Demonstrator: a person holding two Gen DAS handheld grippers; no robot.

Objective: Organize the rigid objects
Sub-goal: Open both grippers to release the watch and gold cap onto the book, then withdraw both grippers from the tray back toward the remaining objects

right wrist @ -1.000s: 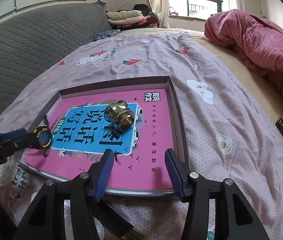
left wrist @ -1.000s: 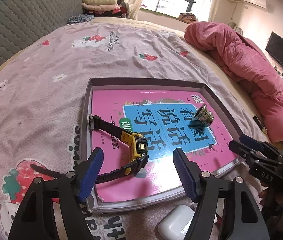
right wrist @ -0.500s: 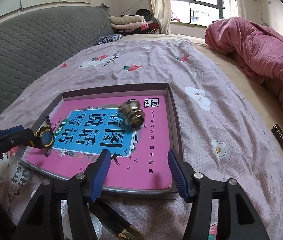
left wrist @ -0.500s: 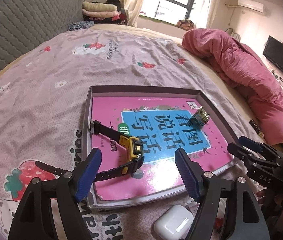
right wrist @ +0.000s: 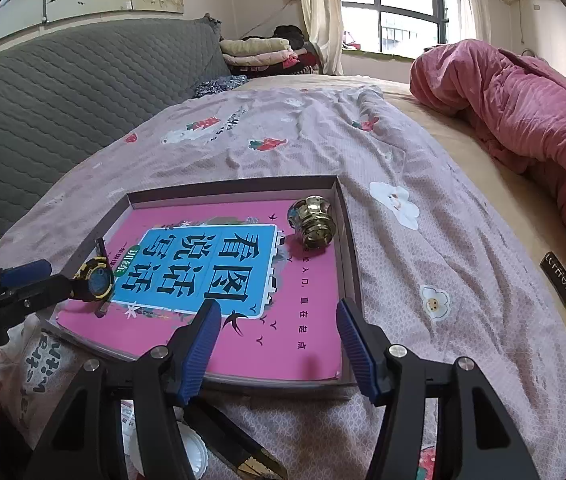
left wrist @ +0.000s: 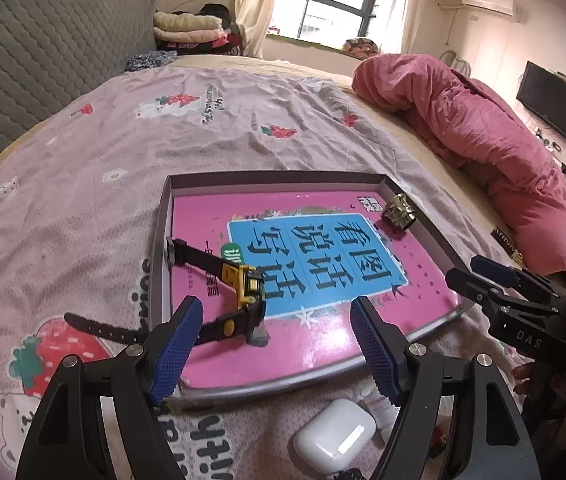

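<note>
A shallow grey tray (left wrist: 165,216) holding a pink and blue book (left wrist: 323,256) lies on the bed. A yellow and black wristwatch (left wrist: 247,288) lies at the tray's near left edge, its strap trailing over the rim; it also shows in the right wrist view (right wrist: 97,280). A brass knob (left wrist: 399,214) rests in the tray's far right corner, also seen in the right wrist view (right wrist: 315,222). My left gripper (left wrist: 275,344) is open and empty, just in front of the watch. My right gripper (right wrist: 279,348) is open and empty at the tray's near edge.
A white earbud case (left wrist: 333,440) lies on the floral sheet (left wrist: 123,152) below the tray. A pink duvet (left wrist: 483,140) is heaped at the right. A grey quilted headboard (right wrist: 63,92) and folded clothes (right wrist: 259,50) stand behind. Small items lie under the right gripper (right wrist: 251,460).
The brass knob has rolled from the book's middle to the tray's far right corner. Both grippers have drawn back and risen a little. The watch has stayed put.
</note>
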